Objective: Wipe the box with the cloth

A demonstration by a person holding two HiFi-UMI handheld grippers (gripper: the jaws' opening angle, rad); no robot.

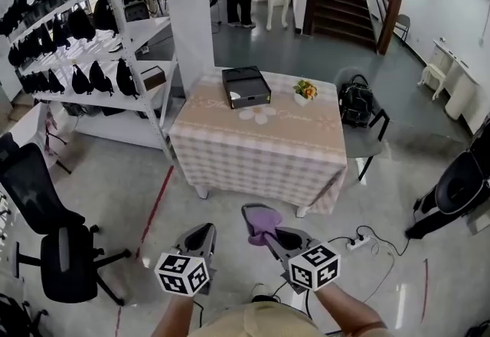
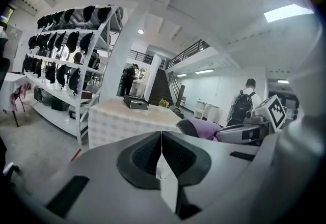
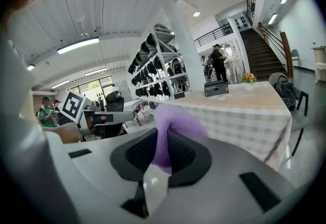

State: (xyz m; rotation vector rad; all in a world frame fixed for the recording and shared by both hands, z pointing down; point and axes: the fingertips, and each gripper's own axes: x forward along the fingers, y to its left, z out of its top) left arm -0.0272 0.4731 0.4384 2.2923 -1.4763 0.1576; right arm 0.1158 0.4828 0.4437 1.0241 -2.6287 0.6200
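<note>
The black box (image 1: 246, 86) sits at the far side of the checkered tabletop (image 1: 260, 148), with a small flower pot (image 1: 305, 89) at its 3 o'clock. At the box's 6 o'clock, well apart from it, the right hand-held gripper (image 1: 259, 219) is clamped on the purple cloth (image 3: 175, 121). At that gripper's 9 o'clock, the left hand-held gripper (image 1: 202, 231) is closed tight and holds nothing.

The table (image 1: 260, 152) has a checked cover on it. A black box (image 1: 246, 86) sits near the far edge. Little flowers (image 1: 305, 90) stand near the far right corner.
</note>
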